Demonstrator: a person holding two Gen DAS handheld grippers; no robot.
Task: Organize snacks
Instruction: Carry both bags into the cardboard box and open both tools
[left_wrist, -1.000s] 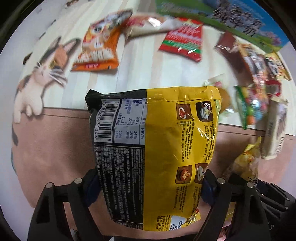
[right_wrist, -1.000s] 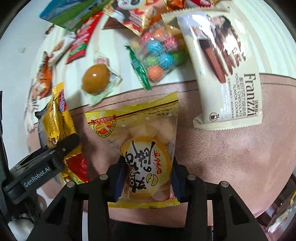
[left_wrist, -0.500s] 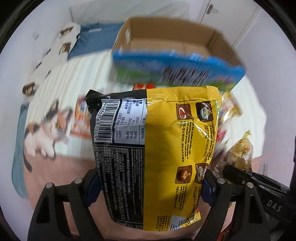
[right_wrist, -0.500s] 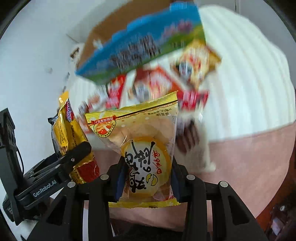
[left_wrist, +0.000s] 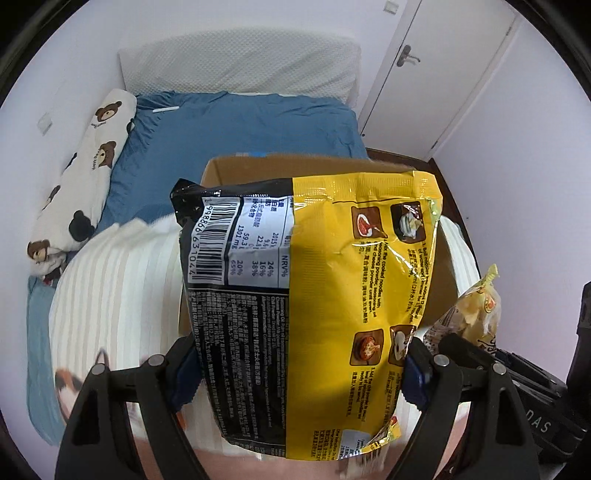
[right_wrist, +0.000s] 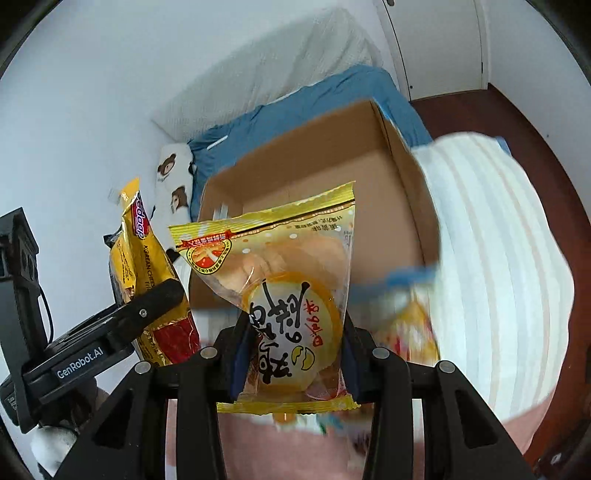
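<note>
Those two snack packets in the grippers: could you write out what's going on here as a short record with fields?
left gripper: shut on the yellow-and-black noodle packet, held upright
right gripper: shut on the yellow pastry packet
target ahead: open cardboard box, sitting on the striped blanket
box contents: none visible in the part the packets leave in view
setting: bed with a blue sheet and a bear-print pillow
stage: both packets raised in front of the box, not yet dropped in
</note>
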